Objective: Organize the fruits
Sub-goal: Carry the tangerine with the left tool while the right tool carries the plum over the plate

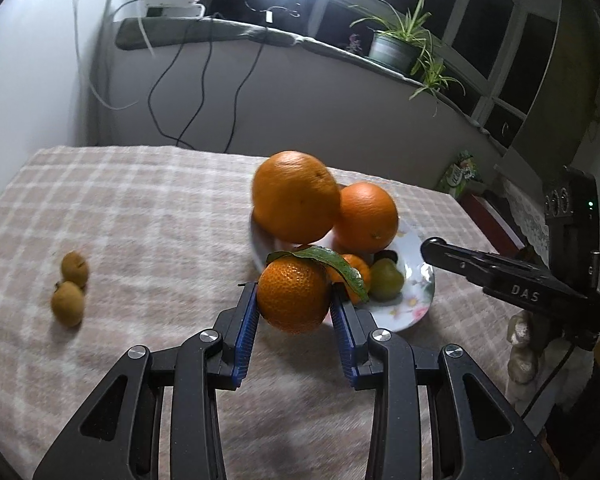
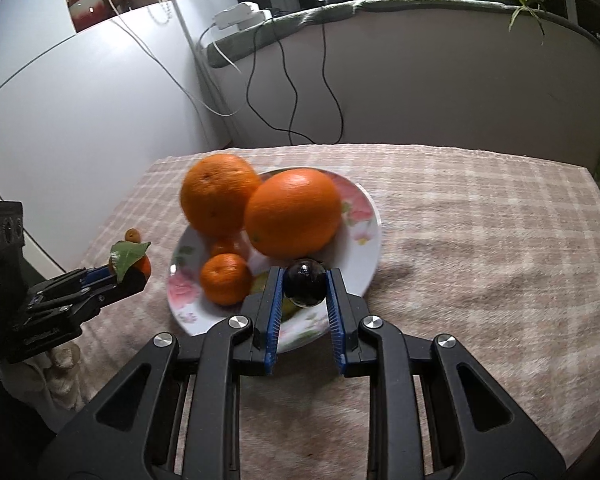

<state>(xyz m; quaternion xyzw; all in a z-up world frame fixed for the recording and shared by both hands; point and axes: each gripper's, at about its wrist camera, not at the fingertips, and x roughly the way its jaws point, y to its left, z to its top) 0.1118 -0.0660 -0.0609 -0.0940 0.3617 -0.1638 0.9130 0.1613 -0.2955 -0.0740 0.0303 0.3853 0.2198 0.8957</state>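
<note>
**Both grippers holding fruit beside the flowered plate**

Left wrist view: The left gripper (image 1: 294, 300) is pinching a leafy tangerine (image 1: 293, 298) between its blue pads, holding it just at the near left edge of the flowered plate (image 1: 418, 304). A green leaf (image 1: 332, 264) is curling over the fruit's top and right side. On the plate behind it, two large oranges are sitting together, the left orange (image 1: 296, 196) leaning against the right orange (image 1: 366, 216). A small tangerine (image 1: 356, 270) and a green fruit (image 1: 388, 280) are lying in front of them, partly blocked by the held tangerine and its leaf. Two small brown fruits (image 1: 70, 288) are resting touching each other on the checked tablecloth (image 1: 140, 208), well apart from the plate on the left. The right gripper (image 1: 512, 280) is reaching in from the right edge, over the plate's far side; from here its jaws cannot be read. A potted plant (image 1: 400, 46) is standing on the window ledge behind, with cables hanging down the wall.

Right wrist view: The right gripper (image 2: 304, 288) is clamping a dark round fruit (image 2: 305, 283) over the plate's (image 2: 370, 248) near rim. The big oranges are crowding right behind it, and a small tangerine is lying just to its left. The left gripper is showing at the left, beside the plate, the leaf poking up from its grip.
</note>
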